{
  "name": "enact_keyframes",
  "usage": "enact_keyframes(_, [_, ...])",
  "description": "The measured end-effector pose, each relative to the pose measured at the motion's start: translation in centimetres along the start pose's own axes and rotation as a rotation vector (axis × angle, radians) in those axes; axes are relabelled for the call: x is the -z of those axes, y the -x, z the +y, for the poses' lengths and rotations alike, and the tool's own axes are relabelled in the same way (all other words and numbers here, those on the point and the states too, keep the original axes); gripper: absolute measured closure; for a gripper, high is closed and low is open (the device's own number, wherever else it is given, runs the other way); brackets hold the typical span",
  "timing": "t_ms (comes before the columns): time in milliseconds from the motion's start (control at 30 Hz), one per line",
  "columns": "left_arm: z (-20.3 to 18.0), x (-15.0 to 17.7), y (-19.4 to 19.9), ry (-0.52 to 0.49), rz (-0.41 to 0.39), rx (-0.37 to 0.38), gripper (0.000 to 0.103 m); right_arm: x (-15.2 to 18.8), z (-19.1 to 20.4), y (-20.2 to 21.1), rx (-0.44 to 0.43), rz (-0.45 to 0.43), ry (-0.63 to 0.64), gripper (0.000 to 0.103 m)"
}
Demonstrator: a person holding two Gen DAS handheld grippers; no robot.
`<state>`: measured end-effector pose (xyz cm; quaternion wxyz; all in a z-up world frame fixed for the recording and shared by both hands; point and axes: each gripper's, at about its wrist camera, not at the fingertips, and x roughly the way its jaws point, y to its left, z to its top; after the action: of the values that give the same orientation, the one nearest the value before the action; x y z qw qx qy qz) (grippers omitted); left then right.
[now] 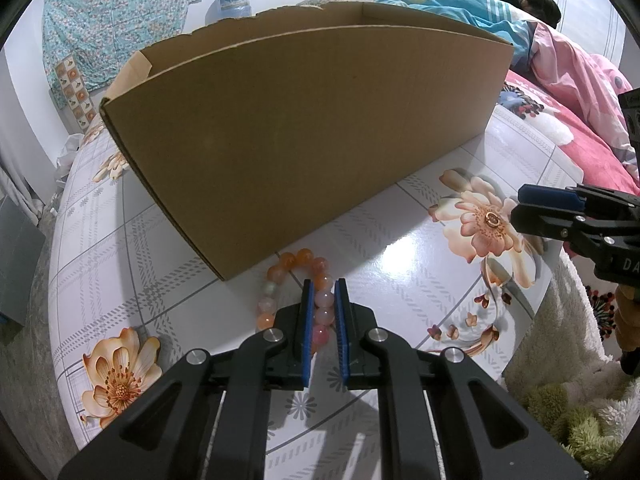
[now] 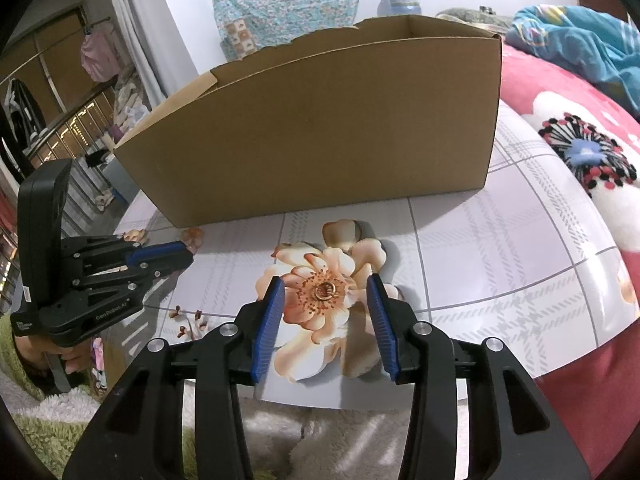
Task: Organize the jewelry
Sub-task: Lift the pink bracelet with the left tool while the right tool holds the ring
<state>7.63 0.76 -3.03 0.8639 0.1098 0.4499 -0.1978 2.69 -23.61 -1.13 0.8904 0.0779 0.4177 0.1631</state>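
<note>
Gold ring [image 2: 325,290] lies btwn open right tongs [image 2: 326,286] (untouched).

The big box [image 2: 320,132] walls off the whole back of the worktop [image 2: 500,240], so the only way in is over its open top. In front there's a bare strip of worktop, tight on the left where the bracelet [image 1: 304,292] sits right against the box. The ring [image 2: 325,290] has open space all around it.

Home bedroom: person [image 1: 532,0] slept under quilts [image 1: 560,92], clothes [image 2: 100,52] hung by wardrobe [image 2: 52,60], floral tablecloth [image 2: 500,248].
</note>
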Motion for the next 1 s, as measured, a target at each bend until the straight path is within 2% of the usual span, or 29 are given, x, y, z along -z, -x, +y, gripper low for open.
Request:
enact_keyframes(500, [-0.1,0.0,-0.1,0.005,-0.004,-0.012,0.093,0.0,0.7,-1.1,-0.003,0.018,0.04,0.062])
enact_keyframes(633, [-0.1,-0.1,-0.1,0.003,-0.003,-0.011,0.093,-0.3,1.0,-1.5,0.031,0.012,0.066,0.068])
enact_keyframes(800, [-0.1,-0.1,-0.1,0.003,-0.004,-0.013,0.093,-0.3,1.3,-2.0,0.076,0.015,0.101,0.08])
enact_keyframes(1000, [-0.1,-0.1,-0.1,-0.001,-0.004,-0.015,0.093,-0.3,2.5,-2.6,0.13,0.012,0.165,0.085])
